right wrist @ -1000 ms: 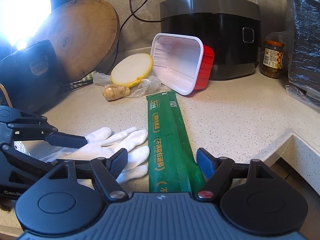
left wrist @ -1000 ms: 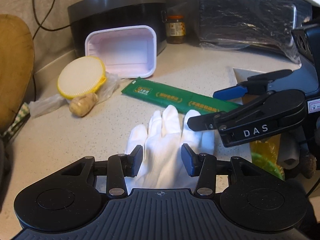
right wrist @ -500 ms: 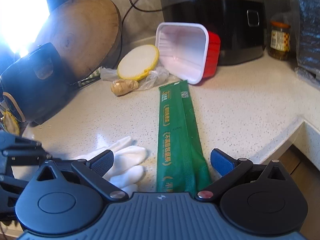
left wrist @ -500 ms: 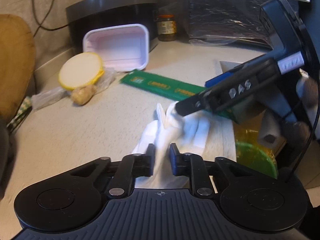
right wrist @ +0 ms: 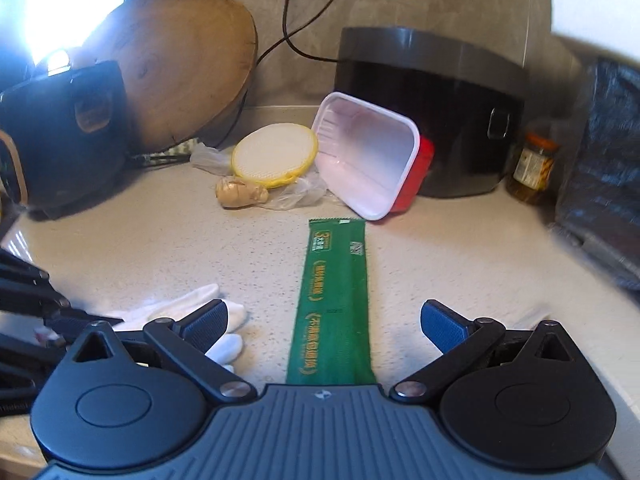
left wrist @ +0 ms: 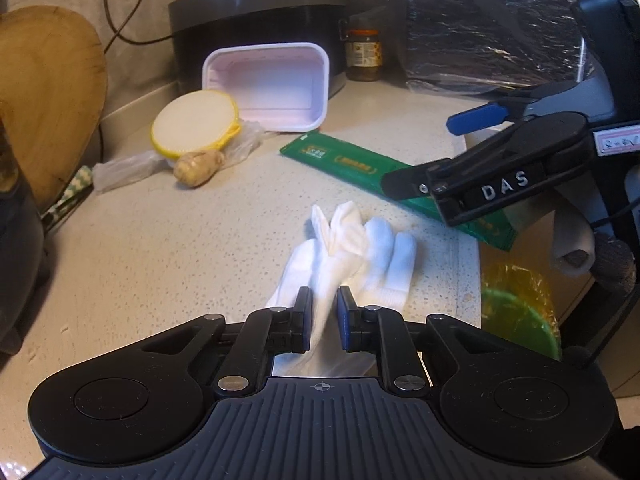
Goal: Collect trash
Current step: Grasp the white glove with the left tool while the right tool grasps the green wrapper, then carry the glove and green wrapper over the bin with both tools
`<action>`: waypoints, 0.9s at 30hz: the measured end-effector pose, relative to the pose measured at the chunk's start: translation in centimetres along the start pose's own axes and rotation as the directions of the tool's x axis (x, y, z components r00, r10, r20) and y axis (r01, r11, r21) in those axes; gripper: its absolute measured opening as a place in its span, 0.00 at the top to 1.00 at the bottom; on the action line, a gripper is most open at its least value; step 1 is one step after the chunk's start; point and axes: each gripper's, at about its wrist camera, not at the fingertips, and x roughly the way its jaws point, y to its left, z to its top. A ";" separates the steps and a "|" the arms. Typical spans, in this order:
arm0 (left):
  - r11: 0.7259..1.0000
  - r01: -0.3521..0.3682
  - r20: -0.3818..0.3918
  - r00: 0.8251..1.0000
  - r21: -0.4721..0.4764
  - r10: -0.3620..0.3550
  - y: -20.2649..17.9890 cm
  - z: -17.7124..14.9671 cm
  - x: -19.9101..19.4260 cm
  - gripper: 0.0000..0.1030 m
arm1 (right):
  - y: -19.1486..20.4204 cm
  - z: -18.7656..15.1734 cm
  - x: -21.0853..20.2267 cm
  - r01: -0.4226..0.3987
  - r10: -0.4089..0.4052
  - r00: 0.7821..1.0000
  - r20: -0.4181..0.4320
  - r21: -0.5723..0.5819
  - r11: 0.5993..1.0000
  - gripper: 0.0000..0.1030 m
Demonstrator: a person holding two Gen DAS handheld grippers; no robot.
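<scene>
White glove [left wrist: 352, 248] is the item in hand: it lies bunched on the speckled counter [left wrist: 160, 248], near edge, left of the wrapper. Left gripper [left wrist: 322, 322] is pinching its cuff, jaws closing with cloth squeezed between the blue pads, glove fingers puckered up off the counter just beyond. Step judged: grab of first trash piece, lift not yet done. Far left in the scene, a wooden board [right wrist: 188, 64] leans on the wall; right of it sit a yellow lid [right wrist: 274, 155], a ginger knob [right wrist: 240, 193] on clear plastic, then a tipped white tray [right wrist: 366, 152] against the black cooker [right wrist: 436, 108], and a jar [right wrist: 534, 168] further right. Green wrapper [right wrist: 334, 304] lies flat, long axis running near to far, its near end between the right gripper's fingers. Right gripper [right wrist: 324, 324] is spread fully wide, holding nothing, poised over that near end; the wrapper is not touched as far as I can tell. A bin with yellow liner [left wrist: 516, 304] shows below the counter's right edge in the left view. Next move likely calls for lifting the glove clear and carrying it right to the bin, while the right gripper drops low and clamps the thin, flat wrapper, which may need a scrape against the counter to catch.
</scene>
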 end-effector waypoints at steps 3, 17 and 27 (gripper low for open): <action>1.000 0.000 0.000 1.000 -0.004 0.000 0.0 0.0 0.0 0.83 | -0.9 0.0 0.9 0.008 -0.006 0.999 -0.049 0.036 0.999 0.04; 0.999 -0.010 0.016 1.000 -0.051 0.011 0.2 -0.5 -0.3 0.83 | -1.1 -0.1 3.0 -0.033 0.046 0.994 -0.104 0.127 0.991 0.62; 0.996 -0.081 0.082 0.993 -0.026 0.083 -1.5 -0.2 -2.8 0.89 | -1.8 -0.4 -5.5 -0.136 0.128 0.990 0.057 0.183 0.974 0.71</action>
